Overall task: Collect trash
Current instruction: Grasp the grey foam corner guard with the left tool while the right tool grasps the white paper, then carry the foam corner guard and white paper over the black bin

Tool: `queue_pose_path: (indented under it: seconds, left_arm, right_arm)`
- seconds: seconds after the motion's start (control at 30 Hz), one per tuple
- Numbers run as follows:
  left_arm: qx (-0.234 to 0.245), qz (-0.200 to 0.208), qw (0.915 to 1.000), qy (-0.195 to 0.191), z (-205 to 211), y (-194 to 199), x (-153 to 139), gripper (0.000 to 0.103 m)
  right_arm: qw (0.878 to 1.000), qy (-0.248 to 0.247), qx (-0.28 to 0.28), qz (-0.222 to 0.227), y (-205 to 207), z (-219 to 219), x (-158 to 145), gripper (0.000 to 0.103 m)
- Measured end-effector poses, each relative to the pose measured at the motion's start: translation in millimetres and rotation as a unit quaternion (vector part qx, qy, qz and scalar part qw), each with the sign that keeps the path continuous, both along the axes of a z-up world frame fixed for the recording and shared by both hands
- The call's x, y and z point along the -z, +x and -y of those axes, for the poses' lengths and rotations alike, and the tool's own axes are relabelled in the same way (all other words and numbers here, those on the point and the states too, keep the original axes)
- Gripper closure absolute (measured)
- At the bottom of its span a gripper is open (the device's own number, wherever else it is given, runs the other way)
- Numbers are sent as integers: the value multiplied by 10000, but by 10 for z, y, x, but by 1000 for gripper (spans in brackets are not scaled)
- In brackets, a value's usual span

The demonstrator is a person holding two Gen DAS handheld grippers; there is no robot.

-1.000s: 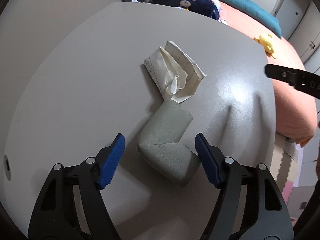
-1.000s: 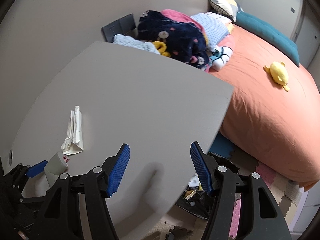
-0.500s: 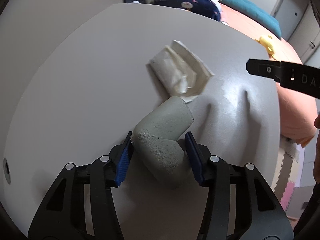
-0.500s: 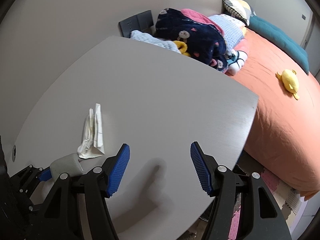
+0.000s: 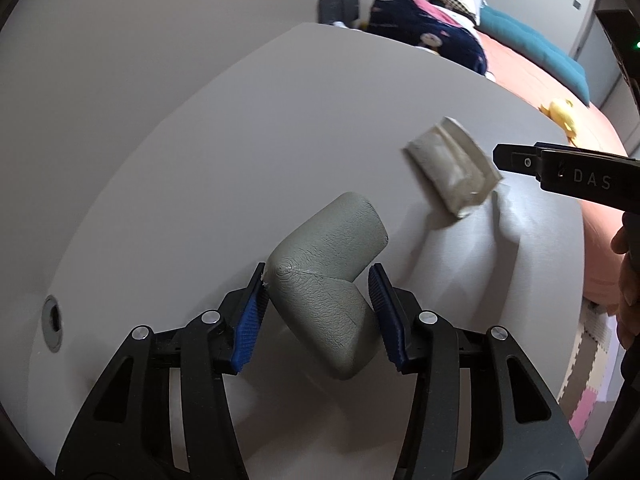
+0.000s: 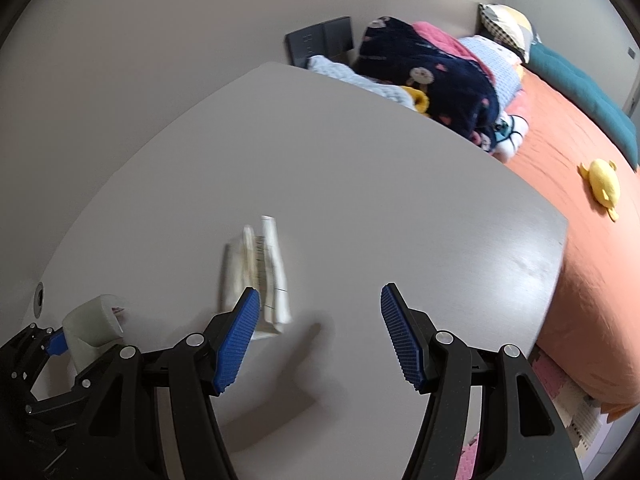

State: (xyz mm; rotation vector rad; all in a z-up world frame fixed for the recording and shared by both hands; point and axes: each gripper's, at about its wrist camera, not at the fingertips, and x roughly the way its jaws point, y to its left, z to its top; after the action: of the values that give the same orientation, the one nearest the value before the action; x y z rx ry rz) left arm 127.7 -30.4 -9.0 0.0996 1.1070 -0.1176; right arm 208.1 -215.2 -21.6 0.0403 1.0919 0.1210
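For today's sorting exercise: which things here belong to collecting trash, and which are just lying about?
Part of the job:
grey foam corner piece, gripped by the left tongs
crumpled paper
right tongs, open

Lying about:
yellow toy
blankets
pillow

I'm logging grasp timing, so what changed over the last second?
The left hand-held gripper closed from wide open onto the grey foam corner piece and lifted it off the table, away from the crumpled paper. The right hand-held gripper moved toward that paper, jaws open and empty as before. The paper stayed on the table.
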Motion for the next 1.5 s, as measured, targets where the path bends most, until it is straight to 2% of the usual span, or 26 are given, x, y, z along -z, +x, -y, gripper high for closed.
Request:
queue_pose_path:
  seconds: [0.43,0.67,0.8,1.1,1.5]
  left_arm:
    - [-418,15,9991,-57,-441,-56,-21,53]
    - [-424,-29,9991,-74,-443,-36,31,53]
    - [-385,-20,9992,-78,-414,-10,38,53]
    - [-235,37,9996,-129,-309,-66,-28,53]
    - [173,129,9996,-179,219,-95,-169,53]
  right_arm:
    - [9990,-61,-355,-254,172,-519,269,39]
    - [9982,-225,-453,-327,156,-565,345,64]
    - [9981,-237,-495,-296,126,-555,337,67]
    - [9994,63,-284,-203,61,-337,146,70]
    - [10000,69,3,0,-188,153,-102,69]
